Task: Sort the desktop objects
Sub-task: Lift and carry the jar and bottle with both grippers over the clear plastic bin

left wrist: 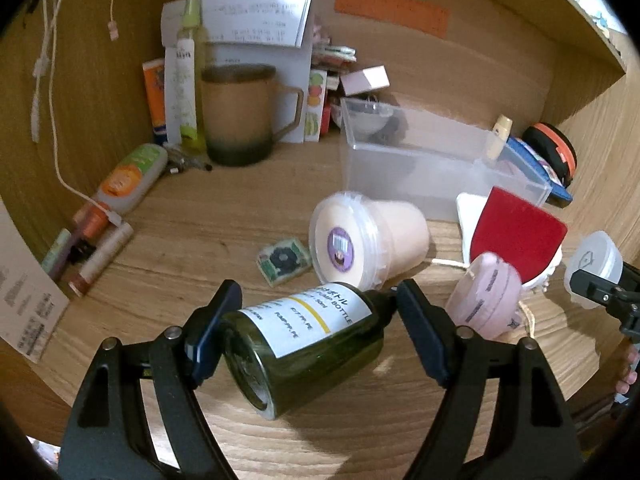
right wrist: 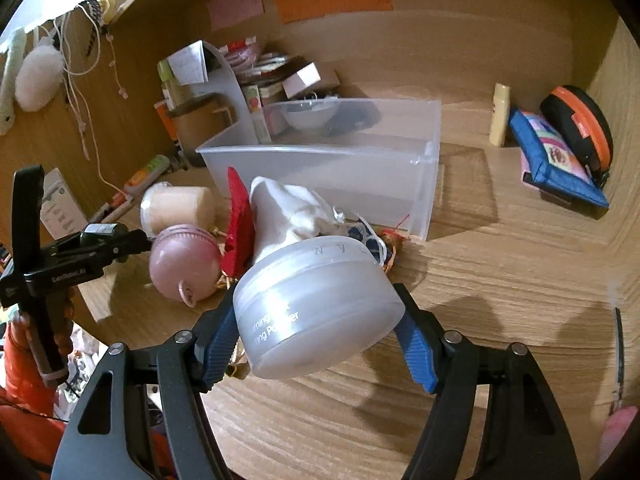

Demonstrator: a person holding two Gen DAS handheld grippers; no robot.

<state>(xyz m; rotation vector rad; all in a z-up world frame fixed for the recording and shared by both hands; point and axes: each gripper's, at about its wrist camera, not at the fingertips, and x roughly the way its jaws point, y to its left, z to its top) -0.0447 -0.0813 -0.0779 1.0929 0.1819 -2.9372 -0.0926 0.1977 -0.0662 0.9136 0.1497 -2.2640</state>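
My left gripper (left wrist: 316,312) is shut on a dark green pump bottle (left wrist: 308,344) with a white label, held above the wooden desk (left wrist: 200,232). My right gripper (right wrist: 318,316) is shut on a frosted white powder jar (right wrist: 316,312); it also shows at the right edge of the left wrist view (left wrist: 594,264). A clear plastic bin (right wrist: 332,168) stands behind, also in the left wrist view (left wrist: 420,160). A peach tub (left wrist: 368,236) lies on its side beside a pink round case (left wrist: 486,296) and a red paddle (left wrist: 516,232).
A brown mug (left wrist: 240,112), tubes, papers and small boxes crowd the back left corner. A tube (left wrist: 130,178) and pens lie along the left wall. A blue pouch (right wrist: 556,156) and an orange-black case (right wrist: 580,128) lean at the right wall. A small patterned eraser (left wrist: 284,262) lies mid-desk.
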